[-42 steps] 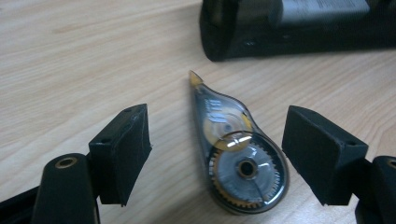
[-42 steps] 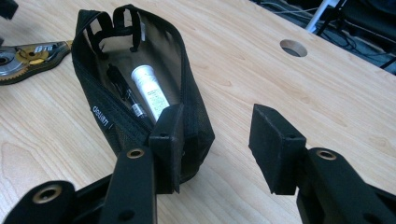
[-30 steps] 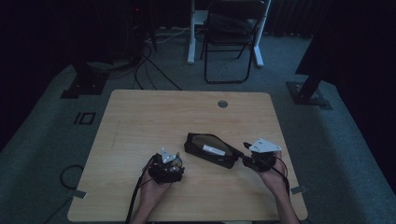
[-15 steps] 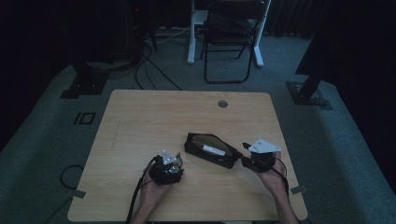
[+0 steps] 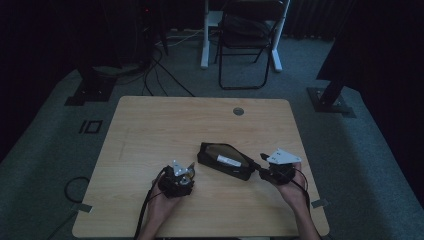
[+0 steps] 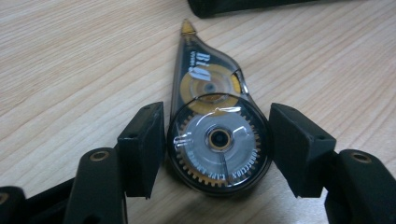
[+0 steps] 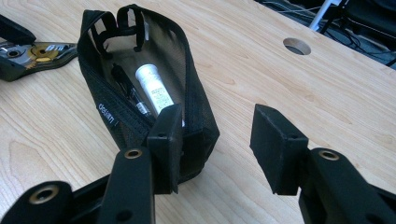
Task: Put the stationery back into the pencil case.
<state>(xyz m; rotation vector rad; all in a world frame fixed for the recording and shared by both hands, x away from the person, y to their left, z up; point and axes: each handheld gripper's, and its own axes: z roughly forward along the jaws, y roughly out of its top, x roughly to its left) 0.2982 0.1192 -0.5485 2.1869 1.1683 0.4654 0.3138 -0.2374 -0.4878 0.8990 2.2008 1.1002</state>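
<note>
- Down on the wooden desk (image 5: 150,130), a person is working with a claw in each hand, both forearms coming in from the near edge in the high view.
- The left claw (image 6: 215,140) is sitting low over a correction tape dispenser (image 6: 212,126), its jaws having just been closing around the round, geared end of that dispenser.
- In the left gripper view the left pad is lying right against the dispenser's rim, while a thin sliver of desk is showing between the rim and the right pad, so whether the squeeze is firm I cannot tell; the jaws are standing narrow around it.
- The dispenser is lying flat on the desk, its pointed gold tip aiming away from the left claw toward the dark pouch (image 6: 243,5) at the top edge of that view.
- The right claw (image 7: 217,140) is standing about half open at the near end of a black mesh pencil pouch (image 7: 140,84), with nothing pressed between its pads.
- Its left pad is sitting just against the pouch's end, and its right pad is hovering over bare desk beside it.
- The pouch is lying unzipped and gaping, a white tube (image 7: 154,91) and a dark pen (image 7: 130,95) resting inside it.
- In the high view the pouch (image 5: 225,161) is lying between the left claw (image 5: 186,171) and the right claw (image 5: 261,165).
- A round cable hole (image 5: 238,111) is showing near the desk's far edge.
</note>
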